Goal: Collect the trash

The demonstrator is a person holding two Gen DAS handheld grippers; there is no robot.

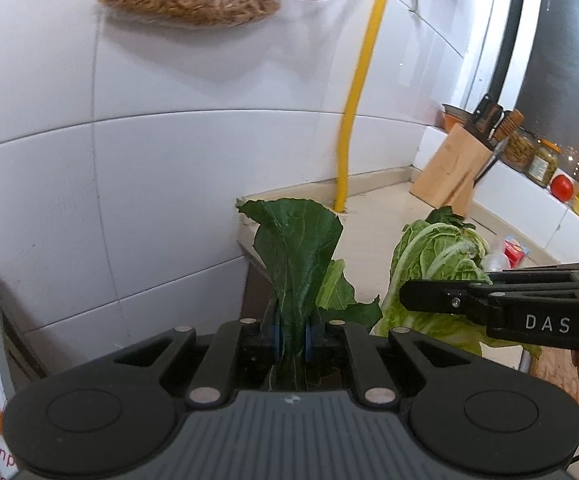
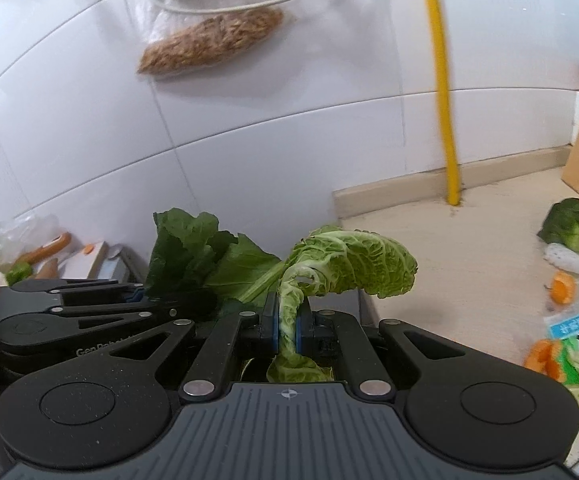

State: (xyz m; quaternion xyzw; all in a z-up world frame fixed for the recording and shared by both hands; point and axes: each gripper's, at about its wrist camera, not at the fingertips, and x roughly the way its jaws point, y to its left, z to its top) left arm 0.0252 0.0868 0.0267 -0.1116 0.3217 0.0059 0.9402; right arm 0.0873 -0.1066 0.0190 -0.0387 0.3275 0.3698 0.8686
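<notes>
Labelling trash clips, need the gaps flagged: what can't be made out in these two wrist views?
- No bin or trash bag appears in either view.
- Left wrist: dark green leaf stem end is hidden between the left claw pads.
- Left wrist: right claw is cut off by the right edge.
- Right wrist: peels and wrappers run off the right edge, and the print is too blurred to read.

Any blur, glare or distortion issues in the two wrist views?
Left wrist: strong fisheye bends the tile seams; yellow pipe smeared by motion; glare at the right edge; dark green leaf in the left gripper sharp. Right wrist: same barrel distortion, black corners; hanging bag of grain soft; pale cabbage leaf in the right gripper crisp.
</notes>
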